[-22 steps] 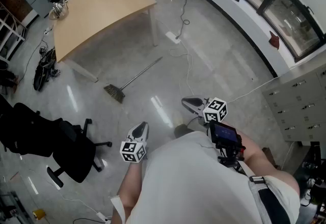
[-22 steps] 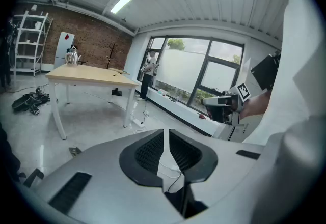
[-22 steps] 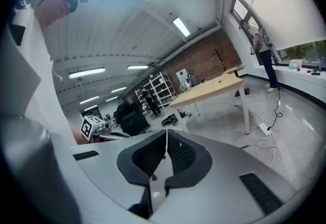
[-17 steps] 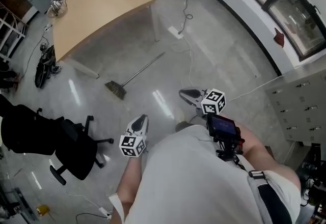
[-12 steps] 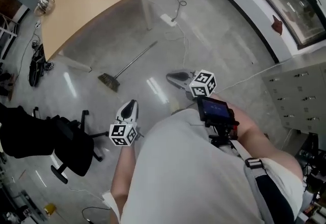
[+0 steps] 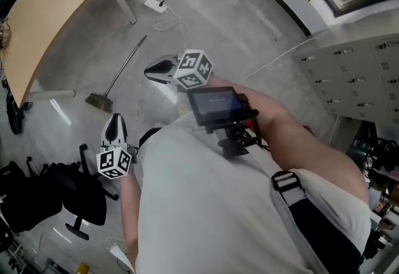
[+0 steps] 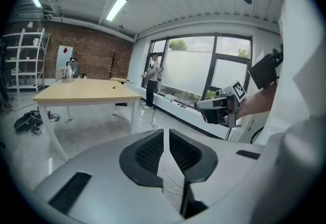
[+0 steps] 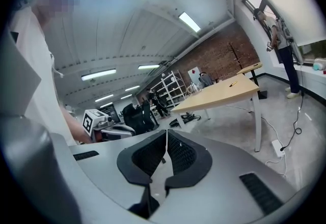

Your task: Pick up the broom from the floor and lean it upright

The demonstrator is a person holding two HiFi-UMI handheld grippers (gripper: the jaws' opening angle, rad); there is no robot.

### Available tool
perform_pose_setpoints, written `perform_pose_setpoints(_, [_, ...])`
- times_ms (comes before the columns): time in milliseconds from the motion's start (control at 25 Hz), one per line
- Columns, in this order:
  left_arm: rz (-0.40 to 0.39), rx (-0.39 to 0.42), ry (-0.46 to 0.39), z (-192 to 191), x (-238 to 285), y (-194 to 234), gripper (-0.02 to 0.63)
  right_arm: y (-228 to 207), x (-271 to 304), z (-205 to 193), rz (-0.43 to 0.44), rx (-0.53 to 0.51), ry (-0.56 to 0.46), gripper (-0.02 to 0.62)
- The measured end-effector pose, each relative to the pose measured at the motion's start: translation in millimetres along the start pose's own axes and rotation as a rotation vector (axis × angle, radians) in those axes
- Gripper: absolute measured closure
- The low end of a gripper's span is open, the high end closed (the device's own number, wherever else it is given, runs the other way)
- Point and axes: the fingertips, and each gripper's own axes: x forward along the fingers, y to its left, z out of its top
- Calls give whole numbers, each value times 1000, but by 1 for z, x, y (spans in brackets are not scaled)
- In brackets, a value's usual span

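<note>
The broom [image 6: 124,67] lies flat on the grey floor, its brush head [image 6: 100,103] toward the lower left and its thin handle running up to the right. My left gripper [image 6: 115,118] hangs just below the brush head, apart from it. Its jaws are nearly together with nothing between them [image 7: 166,134]. My right gripper [image 6: 149,70] is held out to the right of the handle, above the floor, also closed and empty [image 8: 166,136]. Neither gripper view shows the broom. Each gripper view shows the other gripper: the right one [image 7: 219,108], the left one [image 8: 102,123].
A wooden table [image 6: 56,5] stands beyond the broom. A black office chair [image 6: 62,198] is at the lower left. A power strip [image 6: 156,5] and white cables lie on the floor near the handle's end. Grey lockers [image 6: 349,80] line the right. A person [image 7: 152,78] stands by the window.
The head view has swung, so the broom and table sit further left and up. The right gripper has risen and shifted left in the picture. The broom has stayed on the floor.
</note>
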Motion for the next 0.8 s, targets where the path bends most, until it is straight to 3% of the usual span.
perform_pose_setpoints(360, [-20, -11, 18, 1, 43, 52, 568, -46, 29, 2, -33, 21, 16, 577])
perform_pose_setpoints(560, [-81, 22, 24, 18, 77, 64, 568, -77, 31, 12, -98, 34, 3, 577])
perform_pose_setpoints(800, [-148, 44, 51, 49, 115, 132, 567, -115, 81, 41, -168, 63, -4, 577])
